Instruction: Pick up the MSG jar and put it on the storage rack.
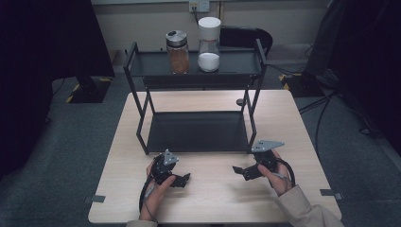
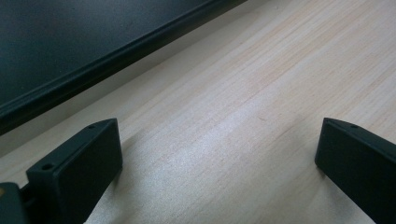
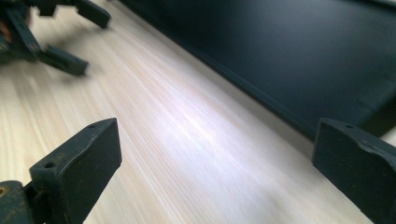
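Note:
A black two-tier rack (image 1: 142,113) stands on the far half of a light wooden table (image 1: 213,198). On its top shelf a glass jar of brown grains (image 1: 178,53) with a silver lid stands beside a taller jar of white powder (image 1: 209,45) with a white cap. My left gripper (image 1: 186,179) rests low over the table in front of the rack, pointing right. My right gripper (image 1: 239,173) faces it, pointing left. Both are open with nothing between the jaws: left gripper (image 2: 219,135), right gripper (image 3: 217,135). The left gripper (image 3: 60,42) shows blurred at the upper left of the right gripper view.
The rack's lower shelf (image 1: 196,131) is bare; its front edge (image 2: 116,60) runs just beyond my jaws, and it appears as a dark shelf (image 3: 289,56) in the right gripper view. A dark chair (image 1: 246,38) and floor cables (image 1: 326,104) lie behind the table.

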A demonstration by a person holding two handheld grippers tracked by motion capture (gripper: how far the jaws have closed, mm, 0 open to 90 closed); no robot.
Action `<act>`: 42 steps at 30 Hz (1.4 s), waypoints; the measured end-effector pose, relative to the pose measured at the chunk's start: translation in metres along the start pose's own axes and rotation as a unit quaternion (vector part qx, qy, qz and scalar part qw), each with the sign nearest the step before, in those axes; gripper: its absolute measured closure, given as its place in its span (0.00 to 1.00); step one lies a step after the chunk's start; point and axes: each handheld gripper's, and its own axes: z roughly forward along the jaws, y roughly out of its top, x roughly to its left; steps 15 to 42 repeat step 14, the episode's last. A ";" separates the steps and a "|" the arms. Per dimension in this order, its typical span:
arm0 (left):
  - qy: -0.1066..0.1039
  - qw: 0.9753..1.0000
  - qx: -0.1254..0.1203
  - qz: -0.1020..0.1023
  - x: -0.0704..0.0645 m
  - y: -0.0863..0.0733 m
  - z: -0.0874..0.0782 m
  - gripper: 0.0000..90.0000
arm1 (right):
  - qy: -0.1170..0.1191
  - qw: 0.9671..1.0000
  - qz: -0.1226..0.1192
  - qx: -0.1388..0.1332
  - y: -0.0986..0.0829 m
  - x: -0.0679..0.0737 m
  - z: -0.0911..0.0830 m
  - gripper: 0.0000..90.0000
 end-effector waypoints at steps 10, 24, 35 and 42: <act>0.000 1.000 0.000 0.000 0.000 0.000 0.000 0.00 | -0.029 0.999 -0.012 0.036 -0.017 0.003 -0.002 0.01; 0.000 1.000 0.000 0.000 0.000 0.000 0.000 0.00 | -0.040 0.998 -0.017 0.048 -0.020 0.005 -0.002 0.01; 0.000 1.000 0.000 0.000 0.000 0.000 0.000 0.00 | -0.040 0.998 -0.017 0.048 -0.020 0.005 -0.002 0.01; 0.000 1.000 0.000 0.000 0.000 0.000 0.000 0.00 | -0.040 0.998 -0.017 0.048 -0.020 0.005 -0.002 0.01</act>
